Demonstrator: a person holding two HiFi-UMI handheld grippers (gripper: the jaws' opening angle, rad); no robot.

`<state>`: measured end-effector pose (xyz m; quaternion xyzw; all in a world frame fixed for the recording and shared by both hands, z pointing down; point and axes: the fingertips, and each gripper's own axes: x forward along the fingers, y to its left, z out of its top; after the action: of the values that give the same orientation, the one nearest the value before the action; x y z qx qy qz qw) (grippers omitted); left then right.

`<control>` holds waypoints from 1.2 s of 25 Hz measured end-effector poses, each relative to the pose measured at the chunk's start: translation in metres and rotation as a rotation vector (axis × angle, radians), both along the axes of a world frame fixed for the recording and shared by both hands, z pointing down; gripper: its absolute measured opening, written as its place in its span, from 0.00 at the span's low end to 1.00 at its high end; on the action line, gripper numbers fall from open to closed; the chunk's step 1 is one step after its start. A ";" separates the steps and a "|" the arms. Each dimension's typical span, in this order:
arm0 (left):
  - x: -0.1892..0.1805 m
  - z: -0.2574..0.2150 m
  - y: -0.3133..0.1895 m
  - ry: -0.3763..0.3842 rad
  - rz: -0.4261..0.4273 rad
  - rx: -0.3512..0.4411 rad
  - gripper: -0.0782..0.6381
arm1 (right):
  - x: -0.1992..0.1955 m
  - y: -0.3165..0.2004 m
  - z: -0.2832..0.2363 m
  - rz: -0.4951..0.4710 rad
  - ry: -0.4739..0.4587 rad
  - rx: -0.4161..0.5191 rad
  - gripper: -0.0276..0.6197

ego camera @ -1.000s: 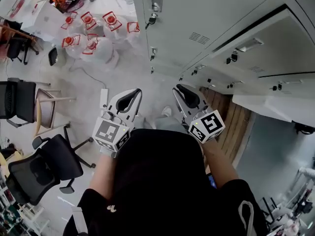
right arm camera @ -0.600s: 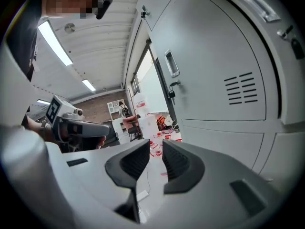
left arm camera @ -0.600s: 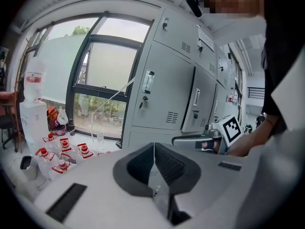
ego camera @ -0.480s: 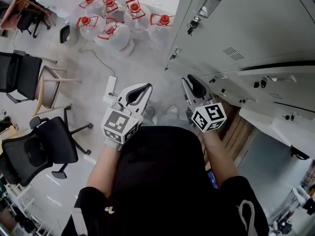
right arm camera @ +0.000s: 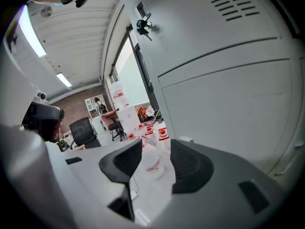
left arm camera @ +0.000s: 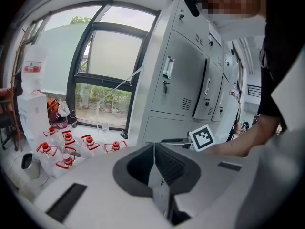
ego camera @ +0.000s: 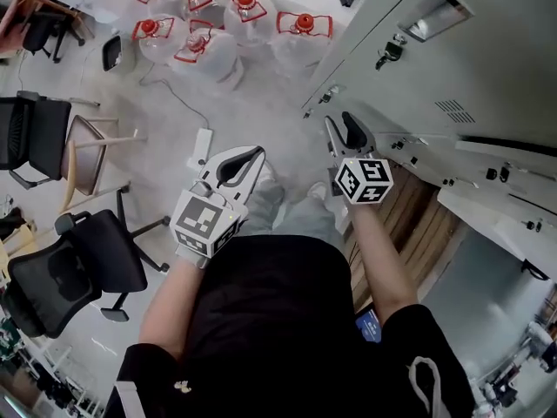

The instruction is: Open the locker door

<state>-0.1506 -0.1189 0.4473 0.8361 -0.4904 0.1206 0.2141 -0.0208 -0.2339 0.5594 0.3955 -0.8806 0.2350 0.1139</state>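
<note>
Grey lockers (ego camera: 487,68) fill the right of the head view; one door has a key (ego camera: 389,52) under a recessed handle (ego camera: 432,14). My right gripper (ego camera: 341,122) points at the foot of the lockers, close to a lower door (right arm camera: 228,104). Its jaws have just been opening and stand apart with nothing between them; only floor and bottles show through the gap of the right gripper (right arm camera: 156,150). My left gripper (ego camera: 252,155) hangs over the floor left of the lockers, apart from them. In its own view the left gripper (left arm camera: 153,146) has its jaws meeting, holding nothing.
Several clear water bottles with red caps (ego camera: 209,24) stand on the floor ahead. Office chairs (ego camera: 87,273) sit at the left, a white power strip (ego camera: 202,146) lies on the floor, and wooden boards (ego camera: 409,225) lie by the lockers at the right.
Both grippers have come down and nearer the lockers' foot. The right gripper's jaws went from shut to apart. The left jaws stayed shut.
</note>
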 end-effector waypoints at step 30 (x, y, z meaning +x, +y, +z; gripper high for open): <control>-0.030 0.060 0.041 -0.045 0.052 -0.184 0.14 | -0.030 -0.086 0.114 0.182 0.137 0.031 0.38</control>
<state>-0.1801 -0.0779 0.5073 0.8223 -0.4602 0.1893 0.2759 -0.0511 -0.3198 0.6738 0.4908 -0.8346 0.2032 0.1461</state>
